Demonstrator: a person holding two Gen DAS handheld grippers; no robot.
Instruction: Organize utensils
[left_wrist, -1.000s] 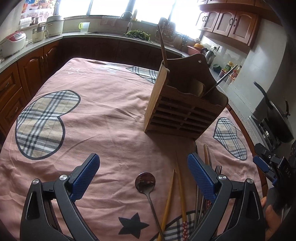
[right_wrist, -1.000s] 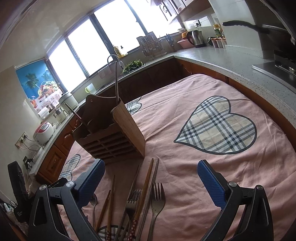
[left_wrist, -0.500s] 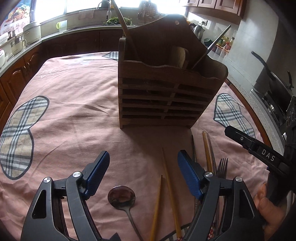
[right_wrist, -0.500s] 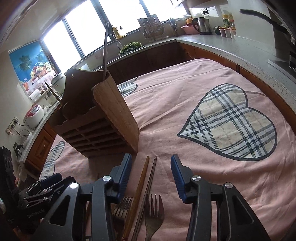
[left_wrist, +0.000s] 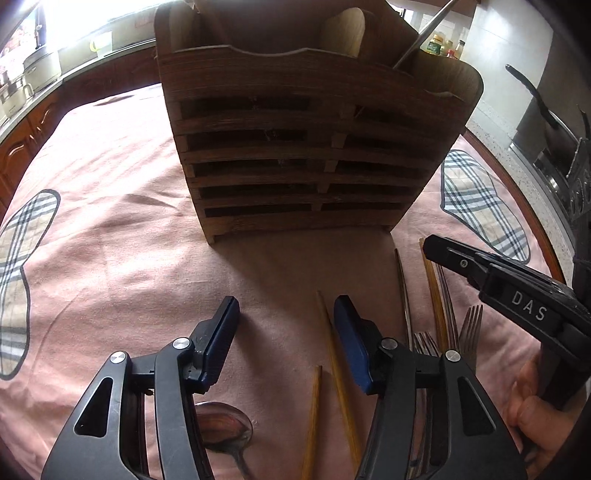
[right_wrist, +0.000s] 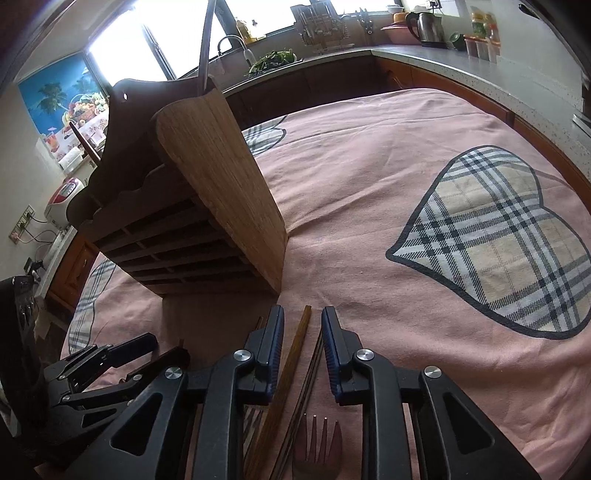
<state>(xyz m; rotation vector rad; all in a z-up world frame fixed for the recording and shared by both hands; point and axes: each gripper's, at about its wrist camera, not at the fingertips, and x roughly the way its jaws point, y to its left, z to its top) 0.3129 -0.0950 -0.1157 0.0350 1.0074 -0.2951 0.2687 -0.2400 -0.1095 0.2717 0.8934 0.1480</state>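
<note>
A slatted wooden utensil holder (left_wrist: 295, 147) (right_wrist: 207, 206) stands on the pink cloth with a few utensils in it. In front of it lie wooden chopsticks (left_wrist: 332, 354) (right_wrist: 291, 365), thin metal chopsticks (right_wrist: 314, 358), forks (left_wrist: 469, 332) (right_wrist: 317, 439) and a spoon (left_wrist: 225, 428). My left gripper (left_wrist: 286, 325) hovers low over the cloth, its jaws closing, with one wooden chopstick just inside its right finger and not pressed. My right gripper (right_wrist: 303, 328) (left_wrist: 430, 245) straddles a wooden chopstick and the metal pair. Its jaws are closing too, with gaps still showing at both pads. The left gripper (right_wrist: 166, 349) shows at the lower left of the right wrist view.
The pink cloth (right_wrist: 369, 177) with plaid hearts (right_wrist: 498, 240) covers the table. Wooden cabinets and a counter ring it, with a kettle (right_wrist: 424, 26), a sink tap (right_wrist: 232, 42), a rice cooker (right_wrist: 62, 195) and a pan on the stove (left_wrist: 539, 107). A hand (left_wrist: 535, 406) holds the right gripper.
Both grippers moved forward and down toward the utensils, so the holder looms larger. Both sets of jaws narrowed, the right far more, now flanking the chopsticks.
</note>
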